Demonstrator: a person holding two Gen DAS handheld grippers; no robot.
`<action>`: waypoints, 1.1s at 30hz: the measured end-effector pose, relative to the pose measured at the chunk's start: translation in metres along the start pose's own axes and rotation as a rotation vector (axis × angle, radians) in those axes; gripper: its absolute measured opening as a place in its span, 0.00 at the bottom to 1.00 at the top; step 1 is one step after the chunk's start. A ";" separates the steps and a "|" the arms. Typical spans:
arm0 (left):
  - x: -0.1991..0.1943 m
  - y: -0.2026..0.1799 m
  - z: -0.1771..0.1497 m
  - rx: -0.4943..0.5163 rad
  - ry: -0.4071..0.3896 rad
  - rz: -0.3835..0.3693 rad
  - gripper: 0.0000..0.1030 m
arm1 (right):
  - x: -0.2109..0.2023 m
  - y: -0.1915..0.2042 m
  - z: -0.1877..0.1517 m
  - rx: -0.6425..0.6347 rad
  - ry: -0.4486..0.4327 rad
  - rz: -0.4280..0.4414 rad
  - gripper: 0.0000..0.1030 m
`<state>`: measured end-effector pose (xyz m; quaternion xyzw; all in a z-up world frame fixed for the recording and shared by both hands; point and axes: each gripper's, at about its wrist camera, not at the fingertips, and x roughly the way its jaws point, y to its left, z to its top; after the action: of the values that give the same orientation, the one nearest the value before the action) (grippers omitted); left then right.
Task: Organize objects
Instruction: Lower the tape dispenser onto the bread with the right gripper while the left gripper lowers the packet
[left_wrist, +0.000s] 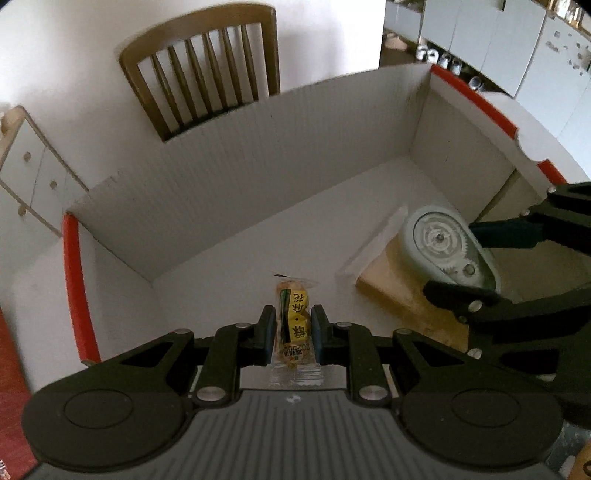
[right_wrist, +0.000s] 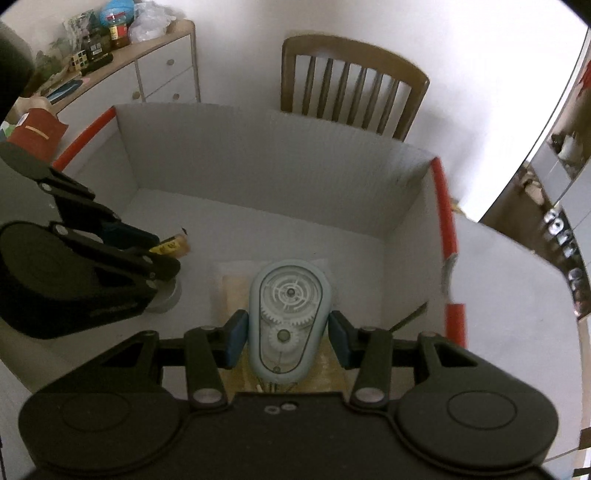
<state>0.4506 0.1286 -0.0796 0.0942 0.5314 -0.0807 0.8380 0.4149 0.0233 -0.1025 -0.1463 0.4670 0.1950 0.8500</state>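
Note:
Both grippers hang over a white cardboard box (left_wrist: 229, 177) with red rim edges. My left gripper (left_wrist: 293, 328) is shut on a small yellow wrapped snack (left_wrist: 293, 317) and holds it just above the box floor; it also shows in the right wrist view (right_wrist: 173, 245). My right gripper (right_wrist: 288, 334) is shut on a pale blue correction tape dispenser (right_wrist: 288, 314) with clear gears, seen in the left wrist view (left_wrist: 447, 247) at the right. Under the dispenser a clear-wrapped tan packet (left_wrist: 402, 295) lies on the box floor.
A wooden chair (left_wrist: 207, 70) stands behind the box's far wall. A white drawer cabinet (right_wrist: 159, 74) with bottles and clutter on top is at the far left. The box floor (left_wrist: 258, 236) between the far wall and the grippers is bare.

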 end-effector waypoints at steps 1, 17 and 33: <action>0.002 0.000 0.001 -0.002 0.014 -0.002 0.18 | 0.000 0.001 0.000 -0.010 -0.004 -0.005 0.45; -0.001 0.001 0.004 -0.020 0.039 0.002 0.23 | -0.010 0.001 -0.008 -0.039 0.016 0.001 0.55; -0.078 -0.008 -0.007 -0.043 -0.104 0.026 0.59 | -0.073 -0.017 -0.013 -0.003 -0.088 0.062 0.60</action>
<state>0.4094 0.1253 -0.0123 0.0785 0.4875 -0.0632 0.8673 0.3777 -0.0119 -0.0466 -0.1242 0.4330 0.2280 0.8632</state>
